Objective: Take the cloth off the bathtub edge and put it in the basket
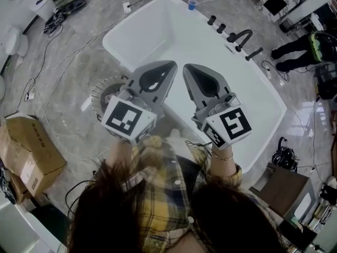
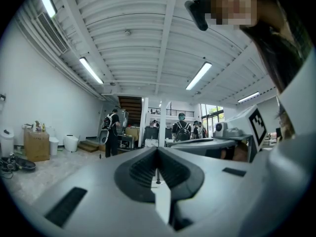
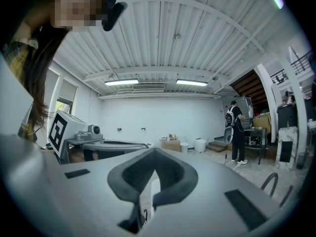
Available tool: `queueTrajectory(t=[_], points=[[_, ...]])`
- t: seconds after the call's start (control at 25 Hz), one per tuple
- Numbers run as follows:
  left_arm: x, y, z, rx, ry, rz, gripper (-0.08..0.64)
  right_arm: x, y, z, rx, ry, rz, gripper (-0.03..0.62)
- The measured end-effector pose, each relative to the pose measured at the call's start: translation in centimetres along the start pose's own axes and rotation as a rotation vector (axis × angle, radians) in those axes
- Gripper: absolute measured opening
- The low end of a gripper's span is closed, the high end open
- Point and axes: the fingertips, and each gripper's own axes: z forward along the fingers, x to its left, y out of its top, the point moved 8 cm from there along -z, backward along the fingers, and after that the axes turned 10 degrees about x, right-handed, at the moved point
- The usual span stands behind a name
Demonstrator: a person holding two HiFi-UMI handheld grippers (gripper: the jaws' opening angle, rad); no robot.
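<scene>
I can't pick out the cloth in any view; if it lies on the near edge of the bathtub [image 1: 174, 33], mid-frame, my own tools cover it. The basket [image 1: 98, 92] peeks out at centre left. My left gripper [image 1: 168, 66] and right gripper [image 1: 189, 69] are pinched together, empty, raised side by side and aimed across the room, so I judge I am not yet reaching.

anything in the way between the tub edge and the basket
Nothing visible does. The basket stands on the floor right beside the tub. The left gripper and right gripper, both shut and held up in front, hide part of the basket and the tub's near edge; no cloth can be made out.
</scene>
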Motion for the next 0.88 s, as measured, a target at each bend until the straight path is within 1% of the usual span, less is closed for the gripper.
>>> queueTrajectory(t=[0.24, 0.6, 0.88], points=[[0.3, -0.1, 0.3, 0.0, 0.003, 0.002, 0.017, -0.4, -0.4, 0.3, 0.027, -0.001, -0.007, 0.015], [0.6, 0.0, 0.5, 0.0, -0.002, -0.004, 0.017, -0.9, -0.4, 0.4, 0.029, -0.011, -0.008, 0.015], [0.5, -0.1, 0.8, 0.009, -0.003, 0.002, 0.017, -1.3, -0.3, 0.4, 0.024, -0.002, 0.0, 0.015]])
